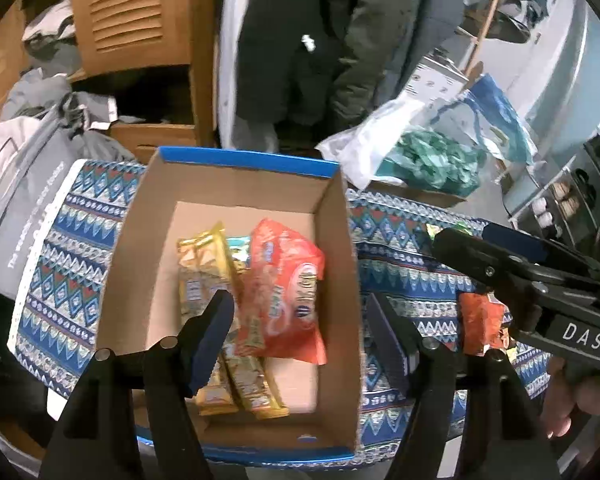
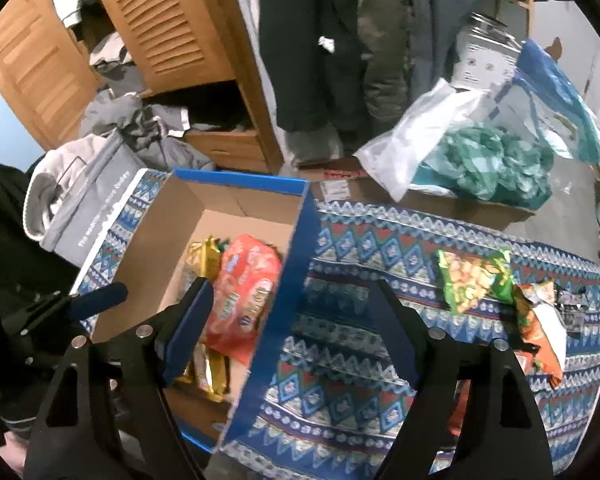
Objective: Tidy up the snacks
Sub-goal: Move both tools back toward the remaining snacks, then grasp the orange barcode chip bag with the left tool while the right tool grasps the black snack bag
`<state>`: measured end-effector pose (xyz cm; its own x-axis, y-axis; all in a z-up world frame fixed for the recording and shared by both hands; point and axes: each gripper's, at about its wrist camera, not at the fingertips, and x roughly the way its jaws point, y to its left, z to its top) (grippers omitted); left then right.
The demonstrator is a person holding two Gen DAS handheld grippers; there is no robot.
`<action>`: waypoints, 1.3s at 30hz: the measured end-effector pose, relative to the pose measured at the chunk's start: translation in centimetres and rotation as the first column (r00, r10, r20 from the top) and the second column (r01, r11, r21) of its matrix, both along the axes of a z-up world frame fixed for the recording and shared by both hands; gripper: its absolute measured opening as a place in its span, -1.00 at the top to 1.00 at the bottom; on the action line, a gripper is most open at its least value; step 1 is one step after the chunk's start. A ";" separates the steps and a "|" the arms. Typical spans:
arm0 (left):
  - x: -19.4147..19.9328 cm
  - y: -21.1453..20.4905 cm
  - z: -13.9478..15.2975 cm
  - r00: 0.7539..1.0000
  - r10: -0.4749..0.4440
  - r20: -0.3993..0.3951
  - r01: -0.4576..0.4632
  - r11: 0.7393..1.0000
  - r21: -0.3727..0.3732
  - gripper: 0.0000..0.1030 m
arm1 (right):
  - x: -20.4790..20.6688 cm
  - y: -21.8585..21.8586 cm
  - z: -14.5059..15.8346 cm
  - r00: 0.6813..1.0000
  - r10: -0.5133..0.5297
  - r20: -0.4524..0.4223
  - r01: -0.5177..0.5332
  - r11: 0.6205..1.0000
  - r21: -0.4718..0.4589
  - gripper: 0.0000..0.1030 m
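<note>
1. The cardboard box (image 1: 236,184) with blue outer walls sits on the patterned cloth (image 1: 396,248), toward the cloth's left edge; its far wall lines up near the cloth's far edge.
2. Inside the box, the orange snack bag (image 1: 284,292) lies against the right wall, overlapping the gold snack packs (image 1: 208,272) beside it. Bare cardboard floor shows along the left wall and the far wall.
3. The left gripper (image 1: 300,340) hangs over the box's near half, fingers wide apart and holding nothing; one finger is above the gold packs, the other outside the right wall.
4. The right gripper (image 2: 288,328) straddles the box's right wall, fingers spread and holding nothing.
5. On the cloth right of the box, a green snack bag (image 2: 474,280) and an orange-and-white snack bag (image 2: 540,328) lie near the right edge, touching each other. An open strip of cloth separates them from the box.
</note>
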<state>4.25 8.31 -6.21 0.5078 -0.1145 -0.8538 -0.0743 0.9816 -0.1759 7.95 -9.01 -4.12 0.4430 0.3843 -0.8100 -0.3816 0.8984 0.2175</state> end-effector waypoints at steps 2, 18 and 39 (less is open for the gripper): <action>0.1 -0.8 0.0 1.000 -0.015 -0.004 0.015 1.000 -0.002 -0.37 | -0.3 -1.0 0.1 1.000 -0.013 0.004 0.013 1.000 -0.007 -0.57; 0.8 -7.6 -0.6 0.990 -0.137 -0.031 0.137 0.991 0.004 -0.57 | -1.7 -8.8 -1.1 0.992 -0.127 -0.003 0.127 0.989 -0.073 -0.60; 2.2 -17.2 -4.5 0.952 -0.271 -0.142 0.268 0.963 -0.034 -0.58 | -3.3 -23.1 -6.9 0.930 -0.355 -0.095 0.338 0.928 -0.156 -0.62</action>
<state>6.44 -8.85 -10.67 0.3286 -0.2431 -0.9127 0.1671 0.9660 -0.1971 4.63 -32.07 -11.03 0.4261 0.1081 -0.8982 -0.0198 0.9937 0.1102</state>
